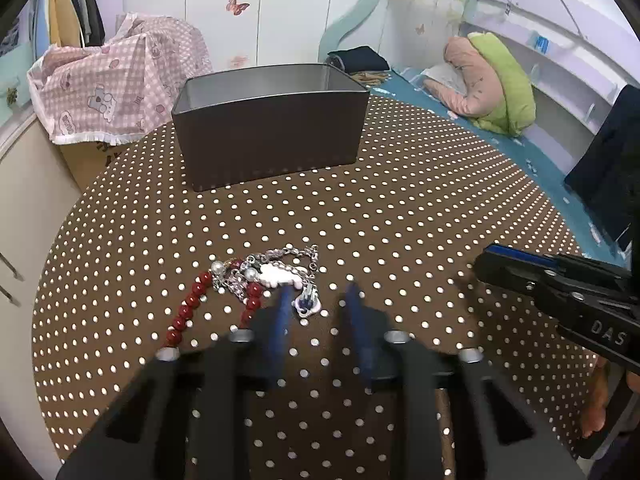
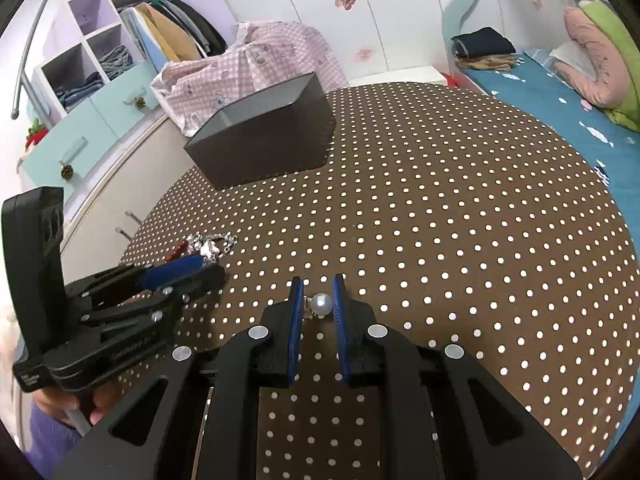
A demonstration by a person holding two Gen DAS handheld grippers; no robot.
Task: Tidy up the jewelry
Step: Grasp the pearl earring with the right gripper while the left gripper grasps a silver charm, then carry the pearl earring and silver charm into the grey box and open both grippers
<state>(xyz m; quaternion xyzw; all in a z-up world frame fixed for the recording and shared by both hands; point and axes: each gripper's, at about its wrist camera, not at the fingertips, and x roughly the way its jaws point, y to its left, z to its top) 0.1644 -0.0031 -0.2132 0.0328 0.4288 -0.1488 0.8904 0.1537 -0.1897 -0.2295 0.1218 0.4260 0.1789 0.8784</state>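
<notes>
A tangle of jewelry (image 1: 260,276) lies on the brown dotted table (image 1: 400,200): a red bead bracelet (image 1: 192,300), silver chains, pearls and a white charm (image 1: 280,274). A small blue-and-white charm (image 1: 306,304) sits between the blurred pads of my left gripper (image 1: 318,300). In the right wrist view, my left gripper (image 2: 212,270) has its jaws close together at the pile's edge (image 2: 212,246). My right gripper (image 2: 318,280) is shut on a pearl piece (image 2: 322,303) with a silver setting, above the table. Its tip (image 1: 484,266) shows at the right of the left wrist view.
An open dark grey tin box (image 1: 272,136) (image 2: 264,148) stands at the table's far side. Behind it is a pink checked cloth (image 1: 112,84). A bed with a blue sheet (image 1: 520,152) runs along the right, white cabinets (image 2: 108,184) along the left.
</notes>
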